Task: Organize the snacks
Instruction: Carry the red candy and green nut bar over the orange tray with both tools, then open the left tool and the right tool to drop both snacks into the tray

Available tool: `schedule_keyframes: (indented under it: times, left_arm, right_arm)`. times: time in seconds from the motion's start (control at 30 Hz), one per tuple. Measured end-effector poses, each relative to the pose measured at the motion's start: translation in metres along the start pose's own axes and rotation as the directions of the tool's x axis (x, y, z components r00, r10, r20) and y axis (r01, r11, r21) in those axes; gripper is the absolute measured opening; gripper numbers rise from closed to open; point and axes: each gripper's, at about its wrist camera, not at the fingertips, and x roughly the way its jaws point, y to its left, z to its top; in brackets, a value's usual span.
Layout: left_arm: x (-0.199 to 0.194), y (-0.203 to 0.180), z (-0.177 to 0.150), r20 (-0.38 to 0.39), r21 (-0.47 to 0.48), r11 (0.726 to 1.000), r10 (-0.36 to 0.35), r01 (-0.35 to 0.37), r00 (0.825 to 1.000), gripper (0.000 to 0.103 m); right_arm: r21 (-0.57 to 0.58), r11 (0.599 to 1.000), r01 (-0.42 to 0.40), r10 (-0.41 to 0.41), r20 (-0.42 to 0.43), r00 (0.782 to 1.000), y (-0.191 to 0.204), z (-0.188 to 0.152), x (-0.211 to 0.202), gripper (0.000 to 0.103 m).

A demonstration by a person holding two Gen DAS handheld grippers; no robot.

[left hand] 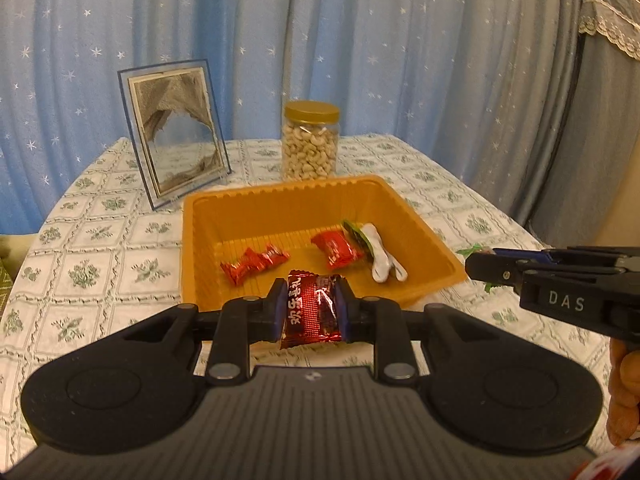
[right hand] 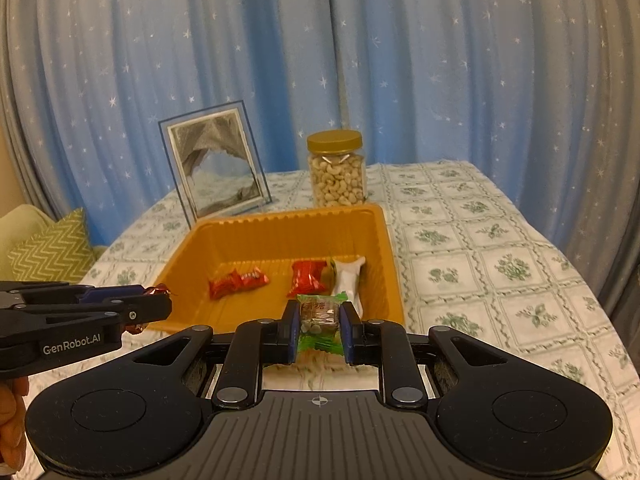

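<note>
your left gripper (left hand: 311,314) pinches a dark red candy (left hand: 314,312) across its middle, ends free to drop cleanly. at three o'clock your right gripper (right hand: 320,322) clamps a green candy (right hand: 320,320) likewise. at twelve o'clock the orange tray (left hand: 280,200) holds wrapped sweets (left hand: 336,248). beyond, the cashew jar (left hand: 310,144) and picture frame (left hand: 176,132) stand clear.

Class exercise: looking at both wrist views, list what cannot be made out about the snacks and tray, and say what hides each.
- Left wrist: orange tray near wall, hidden by left gripper and its red candy.
- Right wrist: green candy label, too small, partly behind pads.
- Both views: white packet lettering unreadable.
</note>
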Motion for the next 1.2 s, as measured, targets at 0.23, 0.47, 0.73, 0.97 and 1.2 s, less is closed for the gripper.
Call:
schedule_keyframes:
  times: [0.23,0.47,0.73,0.97,1.2]
  left_arm:
    - [0.019,0.014,0.02,0.007,-0.035,0.999,0.021,-0.021,1.0,0.023]
    - [0.047,0.026,0.028,-0.028,-0.066,0.998,0.022,-0.024,0.999,0.023]
    - [0.081,0.039,0.026,-0.102,-0.08,0.996,0.025,-0.033,0.994,0.023]
    - [0.101,0.046,0.023,-0.148,-0.084,0.996,0.018,-0.031,0.989,0.023]
    - [0.103,0.045,0.023,-0.155,-0.088,0.996,0.018,-0.032,0.988,0.025]
  right_arm:
    - [0.019,0.998,-0.052,0.053,-0.007,0.999,-0.001,0.022,0.03,0.021]
    - [0.036,0.997,-0.066,0.067,-0.024,0.997,-0.001,0.038,0.064,0.021]
    - [0.06,0.997,-0.053,0.057,-0.076,0.995,-0.009,0.046,0.103,0.021]
    - [0.084,0.996,-0.042,0.052,-0.131,0.99,-0.019,0.043,0.118,0.021]
    - [0.119,0.992,-0.051,0.07,-0.163,0.984,-0.025,0.04,0.122,0.021]
